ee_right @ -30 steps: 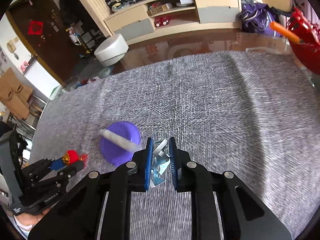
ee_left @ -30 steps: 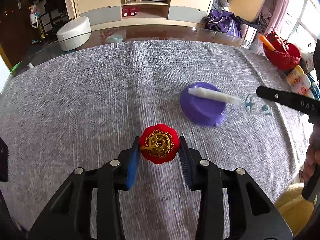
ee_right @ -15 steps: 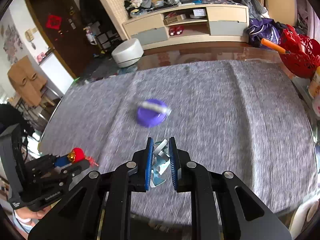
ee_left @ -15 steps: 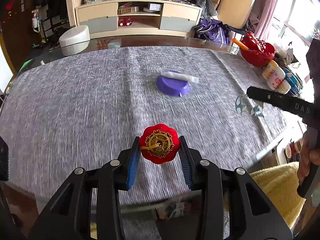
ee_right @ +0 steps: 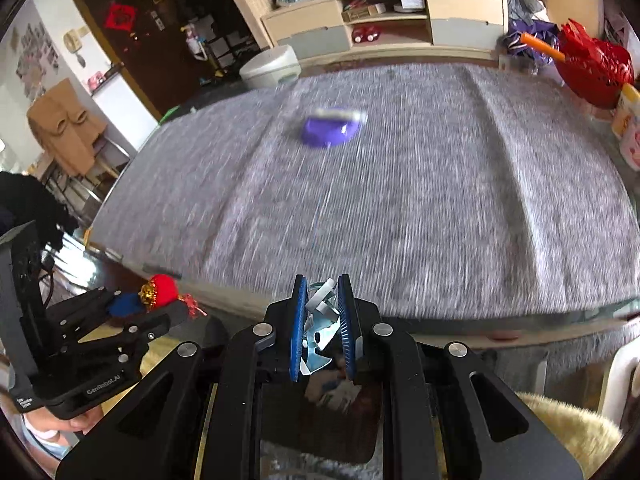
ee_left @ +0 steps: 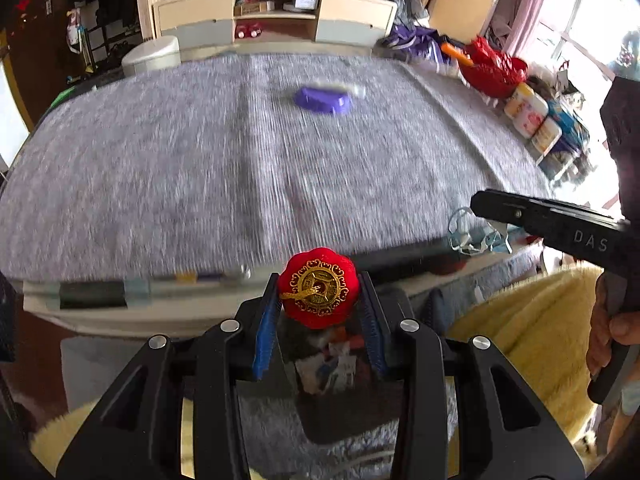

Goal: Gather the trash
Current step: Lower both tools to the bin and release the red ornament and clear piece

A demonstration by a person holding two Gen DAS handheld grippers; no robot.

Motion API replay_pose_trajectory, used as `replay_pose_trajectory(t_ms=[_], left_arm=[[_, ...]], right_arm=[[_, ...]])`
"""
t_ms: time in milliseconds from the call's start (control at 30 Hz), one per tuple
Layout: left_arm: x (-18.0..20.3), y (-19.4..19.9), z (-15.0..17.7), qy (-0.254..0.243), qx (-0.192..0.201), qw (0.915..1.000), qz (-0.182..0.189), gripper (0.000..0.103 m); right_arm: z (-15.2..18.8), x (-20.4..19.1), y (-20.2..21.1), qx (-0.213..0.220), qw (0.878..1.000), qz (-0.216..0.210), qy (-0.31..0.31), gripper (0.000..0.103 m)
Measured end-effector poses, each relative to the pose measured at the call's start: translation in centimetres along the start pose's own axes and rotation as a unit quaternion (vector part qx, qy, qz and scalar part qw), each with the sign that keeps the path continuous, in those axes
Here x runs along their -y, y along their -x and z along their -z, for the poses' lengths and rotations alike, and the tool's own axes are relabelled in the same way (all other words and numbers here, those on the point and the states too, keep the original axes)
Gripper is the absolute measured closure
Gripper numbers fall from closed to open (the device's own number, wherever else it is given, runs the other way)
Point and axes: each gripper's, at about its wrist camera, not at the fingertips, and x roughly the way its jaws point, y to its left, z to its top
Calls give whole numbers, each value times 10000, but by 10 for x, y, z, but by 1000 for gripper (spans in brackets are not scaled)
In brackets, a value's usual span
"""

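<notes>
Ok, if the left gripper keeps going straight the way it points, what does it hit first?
Probably the dark bin of scraps below the table edge, seen beyond the red ornament in its fingers; depth is unclear.

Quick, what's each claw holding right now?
Left gripper: closed on the red and gold ornament.
Right gripper: closed on the crumpled plastic scrap.

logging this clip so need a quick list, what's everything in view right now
red ornament: 1, red and gold, clamped in left tool
plastic scrap: 1, pale blue-white, clamped in right tool
purple dish: 1, purple, far on cloth, white piece across it
table cloth: 1, grey, covers table
red basket: 1, red, far right edge
cabinet: 1, beige, behind table
left tool: 1, black, blue pads
right tool: 1, black, blue pads
hand: 1, on right tool's handle
</notes>
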Motion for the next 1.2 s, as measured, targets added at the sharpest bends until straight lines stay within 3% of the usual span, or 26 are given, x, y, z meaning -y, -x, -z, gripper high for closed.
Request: replay_pose_trajectory(t_ms=[267, 533, 633, 933, 1000, 1067, 1200], left_arm=[[11, -23, 50, -8, -484, 9988, 107, 67], [19, -56, 86, 124, -1081, 9936, 295, 67], [19, -67, 94, 174, -1294, 9909, 339, 67], [18, -77, 98, 238, -1458, 9880, 442, 67], [17, -79, 97, 272, -1504, 9871, 484, 67], [15, -81, 97, 327, -1529, 9864, 500, 62], [9, -80, 95, 413, -1524, 9862, 493, 44]], right_arm=[[43, -9, -17, -381, 9992, -55, 48, 85], [82, -2, -53, -868, 9959, 232, -73, 85], [92, 0, -63, -993, 9944, 329, -128, 84], [96, 5, -77, -1166, 9923, 299, -280, 83], [95, 6, -77, -1165, 9922, 323, -314, 78], [94, 7, -76, -1146, 9922, 345, -351, 53], [92, 10, -75, -1112, 9924, 322, -426, 47]])
